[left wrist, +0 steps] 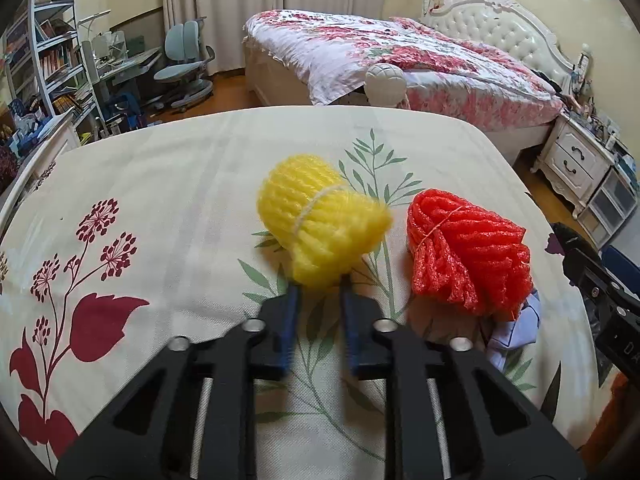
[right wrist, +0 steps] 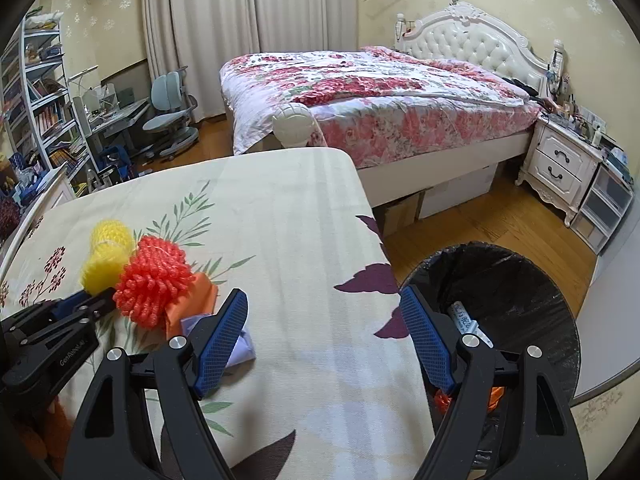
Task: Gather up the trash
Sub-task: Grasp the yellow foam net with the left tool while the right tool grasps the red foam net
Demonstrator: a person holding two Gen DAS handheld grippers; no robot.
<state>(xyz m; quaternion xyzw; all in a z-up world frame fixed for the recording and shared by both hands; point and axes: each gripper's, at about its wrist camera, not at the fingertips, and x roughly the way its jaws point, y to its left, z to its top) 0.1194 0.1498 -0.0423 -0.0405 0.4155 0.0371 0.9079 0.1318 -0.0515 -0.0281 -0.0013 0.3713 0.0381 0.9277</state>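
Yellow foam net (left wrist: 320,220) sat pinched at its near end in my left gripper (left wrist: 318,286), while my right gripper (right wrist: 324,312) gaped nearer the bin (right wrist: 560,300).

The left wrist view looks forward along its own fingers (left wrist: 294,308), low and close over the flowered cloth (left wrist: 168,184), with the yellow foam net (left wrist: 320,216) right at the fingertips and the red foam net (left wrist: 468,252) just right of them. The right wrist view sits higher and further right, its fingers (right wrist: 222,340) straddling the cloth's edge, the bin (right wrist: 520,296) beyond the right finger. Both share the two nets, the cloth and the bed (left wrist: 400,56) beyond
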